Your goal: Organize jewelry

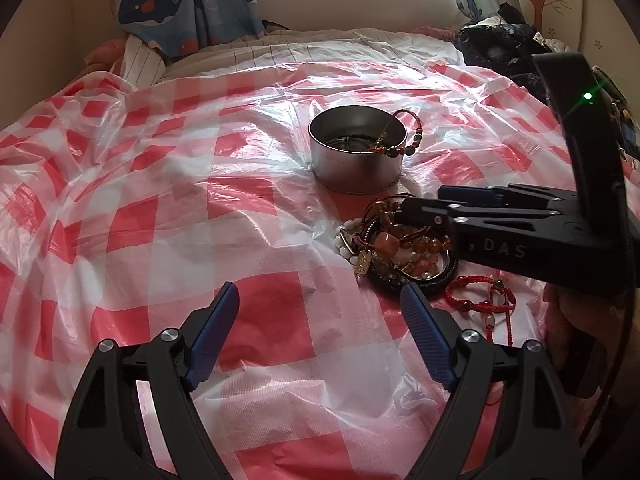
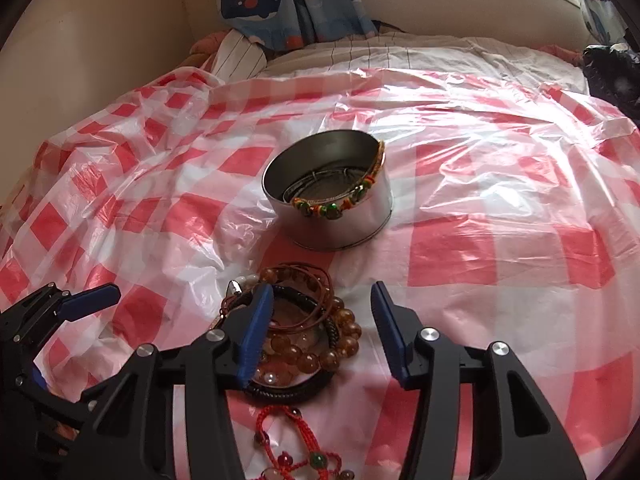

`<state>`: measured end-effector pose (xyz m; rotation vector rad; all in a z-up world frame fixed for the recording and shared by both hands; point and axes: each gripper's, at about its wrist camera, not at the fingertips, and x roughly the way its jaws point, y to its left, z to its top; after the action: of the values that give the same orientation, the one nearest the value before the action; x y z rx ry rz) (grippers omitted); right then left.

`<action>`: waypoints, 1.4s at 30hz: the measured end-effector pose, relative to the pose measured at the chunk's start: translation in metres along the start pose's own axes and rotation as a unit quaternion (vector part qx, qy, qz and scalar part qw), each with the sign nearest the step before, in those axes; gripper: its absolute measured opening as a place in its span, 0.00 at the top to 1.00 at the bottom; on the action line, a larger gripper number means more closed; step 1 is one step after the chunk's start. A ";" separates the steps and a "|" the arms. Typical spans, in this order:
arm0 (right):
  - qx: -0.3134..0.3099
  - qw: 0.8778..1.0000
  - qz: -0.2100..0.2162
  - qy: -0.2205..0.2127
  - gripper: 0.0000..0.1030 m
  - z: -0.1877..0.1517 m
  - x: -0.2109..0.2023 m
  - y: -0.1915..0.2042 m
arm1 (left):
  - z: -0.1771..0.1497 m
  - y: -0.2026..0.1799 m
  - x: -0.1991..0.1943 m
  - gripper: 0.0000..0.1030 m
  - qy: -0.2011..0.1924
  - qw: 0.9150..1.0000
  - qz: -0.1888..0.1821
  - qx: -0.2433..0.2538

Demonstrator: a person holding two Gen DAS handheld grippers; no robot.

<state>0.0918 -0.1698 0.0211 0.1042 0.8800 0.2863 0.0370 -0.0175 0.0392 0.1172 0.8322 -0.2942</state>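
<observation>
A round metal tin (image 1: 357,152) (image 2: 332,196) sits on the red-and-white checked plastic sheet (image 1: 200,208). A beaded bracelet (image 1: 404,140) (image 2: 340,196) hangs over its rim, and thin bangles lie inside. A pile of amber, white and black bracelets (image 1: 400,244) (image 2: 308,336) lies in front of the tin, with a red cord bracelet (image 1: 480,304) (image 2: 288,448) beside it. My right gripper (image 2: 322,328) (image 1: 424,204) is open, its left finger over the pile. My left gripper (image 1: 320,320) (image 2: 96,296) is open and empty, left of the pile.
The sheet covers a bed. Whale-print curtains (image 1: 180,4) and a wall stand behind. Dark clothing (image 1: 500,48) lies at the back right. A striped sheet (image 2: 380,56) shows at the far edge.
</observation>
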 end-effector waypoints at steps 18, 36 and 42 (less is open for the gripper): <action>-0.024 0.999 0.009 -0.047 0.98 -0.026 -0.058 0.014 | 0.000 -0.003 -0.004 0.23 -0.005 1.000 0.000 0.007; 0.031 0.997 -0.007 -0.065 0.98 -0.052 -0.108 -0.015 | 0.000 -0.011 -0.014 0.23 -0.014 0.998 -0.064 0.022; 0.065 0.996 -0.030 -0.054 0.98 -0.057 -0.109 -0.034 | -0.015 -0.069 -0.024 0.23 -0.019 0.979 -0.151 0.138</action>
<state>-0.0106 -0.2354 0.0586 0.2108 0.7921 0.1651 -0.0099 -0.0745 0.0479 0.2456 0.7676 -0.6964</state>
